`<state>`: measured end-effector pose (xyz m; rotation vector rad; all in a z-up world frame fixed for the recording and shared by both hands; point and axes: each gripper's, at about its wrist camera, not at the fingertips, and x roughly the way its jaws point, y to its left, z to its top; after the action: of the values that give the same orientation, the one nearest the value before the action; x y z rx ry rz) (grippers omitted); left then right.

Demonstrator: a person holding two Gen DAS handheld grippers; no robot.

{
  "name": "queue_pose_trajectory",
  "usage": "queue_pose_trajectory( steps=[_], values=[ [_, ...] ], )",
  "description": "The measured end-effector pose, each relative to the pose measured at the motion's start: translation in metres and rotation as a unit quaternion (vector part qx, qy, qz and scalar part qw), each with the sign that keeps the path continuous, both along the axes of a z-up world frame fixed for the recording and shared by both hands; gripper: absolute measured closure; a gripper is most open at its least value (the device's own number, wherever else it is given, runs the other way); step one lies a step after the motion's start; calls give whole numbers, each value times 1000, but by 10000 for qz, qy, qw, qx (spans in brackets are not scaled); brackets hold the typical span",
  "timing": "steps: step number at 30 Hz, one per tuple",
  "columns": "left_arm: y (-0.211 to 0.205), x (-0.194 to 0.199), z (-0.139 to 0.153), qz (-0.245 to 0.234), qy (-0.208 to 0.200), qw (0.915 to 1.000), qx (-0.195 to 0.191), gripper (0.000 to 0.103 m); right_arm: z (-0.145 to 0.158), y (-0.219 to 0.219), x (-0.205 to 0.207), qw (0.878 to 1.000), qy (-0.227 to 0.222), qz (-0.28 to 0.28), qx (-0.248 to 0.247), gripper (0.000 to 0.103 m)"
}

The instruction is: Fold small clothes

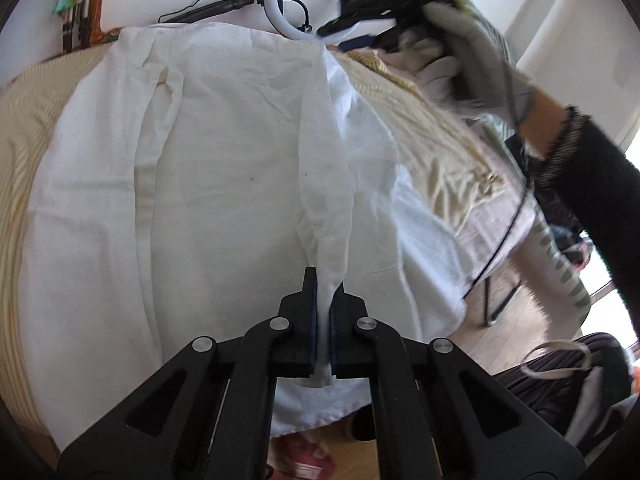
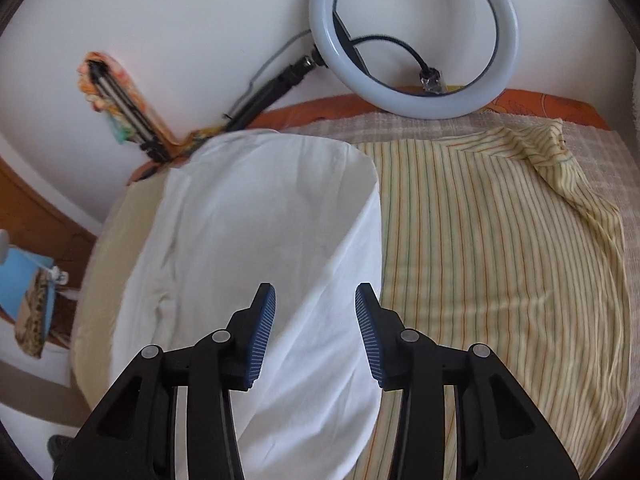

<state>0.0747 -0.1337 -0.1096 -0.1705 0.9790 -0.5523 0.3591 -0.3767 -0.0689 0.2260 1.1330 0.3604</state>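
**Pinching a fold of white cloth, other jaws parted and empty**

Lying spread over the striped yellow bedsheet (image 2: 480, 240), white garment (image 1: 224, 160), creased and partly doubled over, with a long raised fold running down its middle toward the near edge of the bed. Clamped on the near end of that fold, left gripper (image 1: 324, 292): jaws closed tight, thin bunched fabric squeezed between the dark pads and drawn up into a ridge.

Seen from the left wrist view, right gripper (image 1: 360, 12) held high at the far right, blurred, carried by a gloved hand (image 1: 472, 52) with a dark sleeve behind it. Seen from its own camera, right gripper (image 2: 316, 332) hanging over the right-hand edge of the garment, blue ribbed pads (image 2: 262, 336) standing partly apart, nothing between them, not touching the cloth.

Leaning against the white wall at the head of the bed, ring light (image 2: 416, 36) with its black cable and stand. Folded back at the far right corner, a loose flap of the striped sheet.
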Motion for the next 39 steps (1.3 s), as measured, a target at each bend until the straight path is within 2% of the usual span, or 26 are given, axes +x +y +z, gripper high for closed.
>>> queue_pose_trajectory(
  steps=[1, 2, 3, 4, 6, 9, 13, 16, 17, 19, 23, 26, 28, 29, 30, 31, 35, 39],
  values=[
    [1, 0, 1, 0, 51, 9999, -136, 101, -3, 4, 3, 9999, 30, 7, -138, 64],
    [1, 0, 2, 0, 98, 9997, -243, 101, -7, 9, 7, 9998, 50, 27, -209, 74],
    [2, 1, 3, -15, 170, 9991, -385, 101, -9, 12, 11, 9997, 91, 81, -222, 92],
    [2, 2, 3, -20, 259, 9981, -559, 101, -12, 16, 14, 9995, 116, 117, -271, 97],
    [5, 4, 3, -5, 468, 9944, -946, 101, -12, 22, 20, 9989, 44, 187, -423, 100],
    [10, 5, 3, 55, 773, 9842, -1590, 101, -6, 36, 22, 9973, -97, 300, -668, 101],
    [13, 6, 8, 79, 1026, 9654, -2396, 101, 13, 59, 28, 9928, -413, 570, -966, 102],
    [12, 5, 5, 72, 1129, 9478, -2982, 101, 28, 89, 31, 9821, -747, 961, -1440, 102],
    [12, 6, 2, 124, 1165, 9466, -3003, 101, 31, 99, 33, 9784, -837, 1100, -1535, 102],
    [14, 8, -8, 315, 1205, 9482, -2922, 101, 29, 114, 38, 9748, -883, 1234, -1636, 102],
    [27, 9, -31, 681, 1403, 9514, -2656, 101, 6, 134, 50, 9749, -837, 1372, -1542, 102],
    [36, 7, -32, 881, 1310, 9597, -2323, 101, -9, 140, 55, 9784, -651, 1368, -1408, 102],
    [39, 6, -27, 933, 1175, 9664, -2085, 101, -11, 137, 55, 9810, -467, 1322, -1340, 96],
    [40, 4, -23, 950, 1102, 9697, -1963, 101, -6, 130, 52, 9832, -500, 1263, -1217, 89],
    [42, 3, -20, 931, 1020, 9726, -1871, 101, 0, 124, 47, 9845, -548, 1215, -1144, 83],
    [41, 1, -16, 874, 915, 9771, -1712, 101, 7, 117, 41, 9858, -597, 1153, -1066, 81],
    [35, -6, -10, 740, 655, 9887, -1130, 96, 36, 75, 1, 9914, -610, 883, -750, 80],
    [36, -19, 2, 783, 277, 9941, -695, 95, 38, 30, -59, 9957, -289, 782, -395, 79]
  ],
)
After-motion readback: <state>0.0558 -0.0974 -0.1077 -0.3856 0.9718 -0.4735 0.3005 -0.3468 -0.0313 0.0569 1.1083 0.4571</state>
